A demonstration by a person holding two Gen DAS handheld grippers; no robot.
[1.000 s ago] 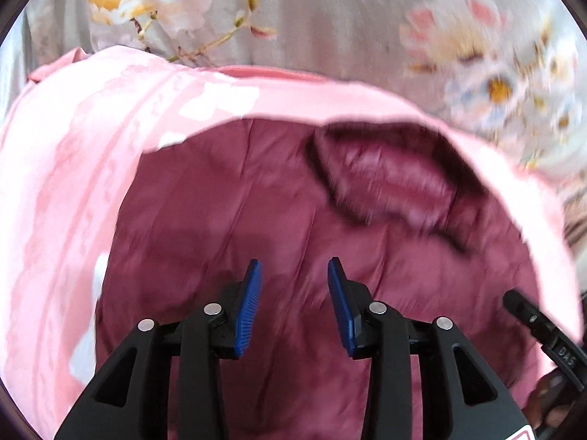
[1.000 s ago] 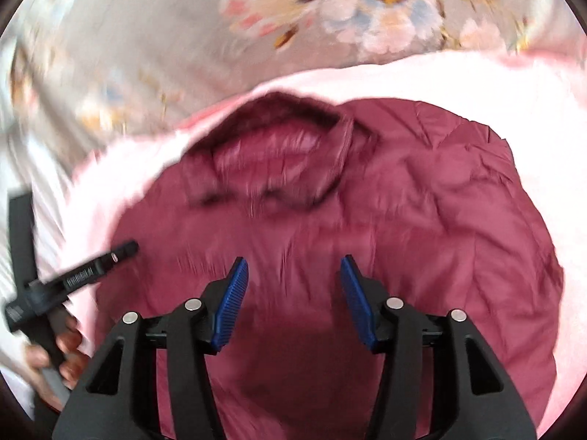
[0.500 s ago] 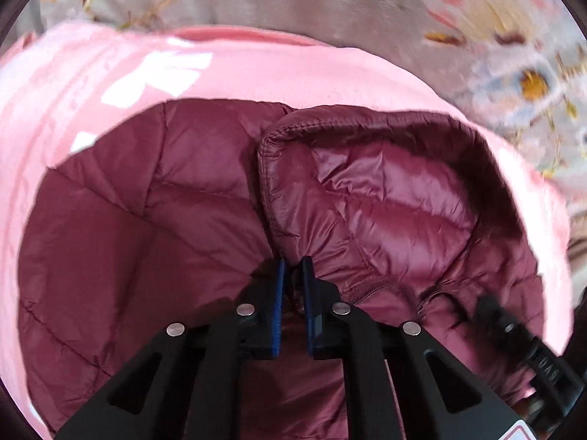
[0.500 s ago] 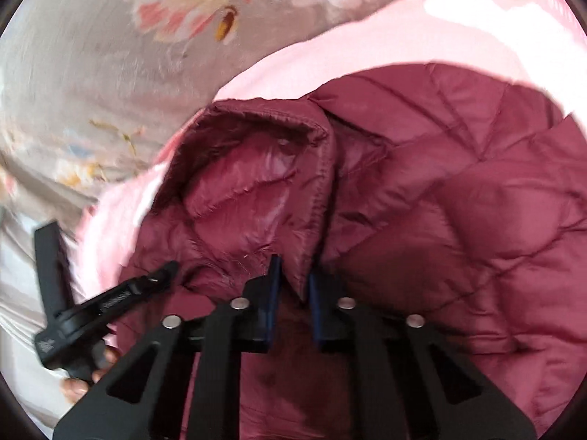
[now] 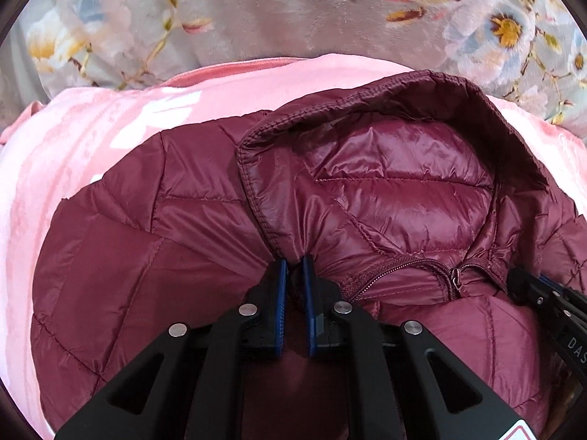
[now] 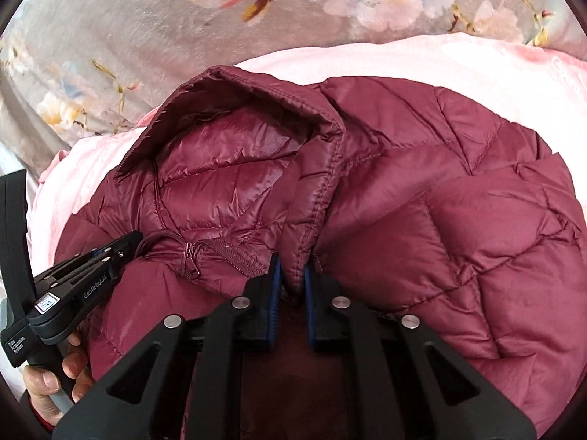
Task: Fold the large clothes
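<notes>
Both jaws were wide a moment ago; now left gripper (image 5: 292,264) and right gripper (image 6: 291,262) pinch hood (image 5: 396,183) edges, one each side. Fold can start. One dark red puffy jacket (image 6: 458,220), on one pink blanket (image 5: 91,139) over flowery bed cover (image 6: 128,29). Two grippers

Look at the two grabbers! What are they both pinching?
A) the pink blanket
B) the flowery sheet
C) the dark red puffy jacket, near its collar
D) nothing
C: the left gripper and the right gripper each have their blue pads shut on the dark red puffy jacket, one on each front edge below its collar.
</notes>
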